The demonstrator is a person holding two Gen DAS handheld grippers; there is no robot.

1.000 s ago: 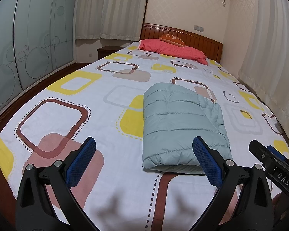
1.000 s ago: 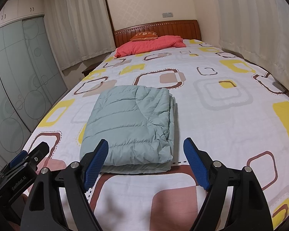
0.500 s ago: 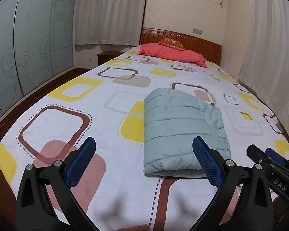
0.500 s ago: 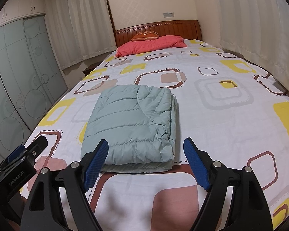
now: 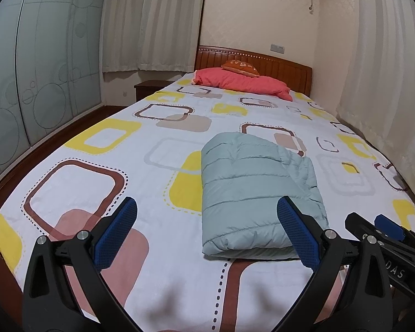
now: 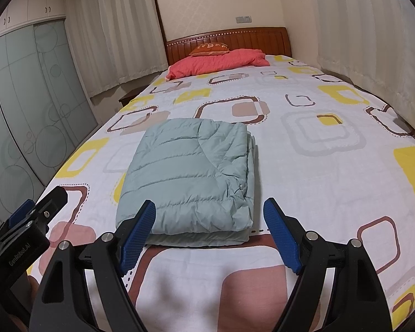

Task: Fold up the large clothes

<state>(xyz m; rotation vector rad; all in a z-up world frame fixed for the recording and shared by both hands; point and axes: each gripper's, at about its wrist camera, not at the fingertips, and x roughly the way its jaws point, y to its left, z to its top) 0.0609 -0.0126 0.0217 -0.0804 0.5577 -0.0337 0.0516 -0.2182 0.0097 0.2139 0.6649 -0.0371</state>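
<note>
A pale green quilted jacket (image 5: 251,191) (image 6: 191,177) lies folded into a thick rectangle on the patterned bed sheet (image 5: 102,171) (image 6: 332,182). My left gripper (image 5: 207,207) hovers open near the foot of the bed, just short of the jacket's near left corner, with nothing between its blue pads. My right gripper (image 6: 210,207) is open too, in front of the jacket's near right edge, holding nothing. Each gripper shows at the edge of the other's view: the right gripper (image 5: 387,232) low on the right, the left gripper (image 6: 33,215) low on the left.
A red quilt (image 5: 240,83) (image 6: 215,61) and an orange cushion (image 5: 239,65) lie by the wooden headboard (image 6: 229,38). Curtains (image 5: 387,83) hang along the right side. A frosted sliding wardrobe (image 5: 27,69) and a nightstand (image 5: 149,88) stand to the left.
The left wrist view has tilted up a little, showing more wall and curtain. The jacket and the right gripper have kept still.
</note>
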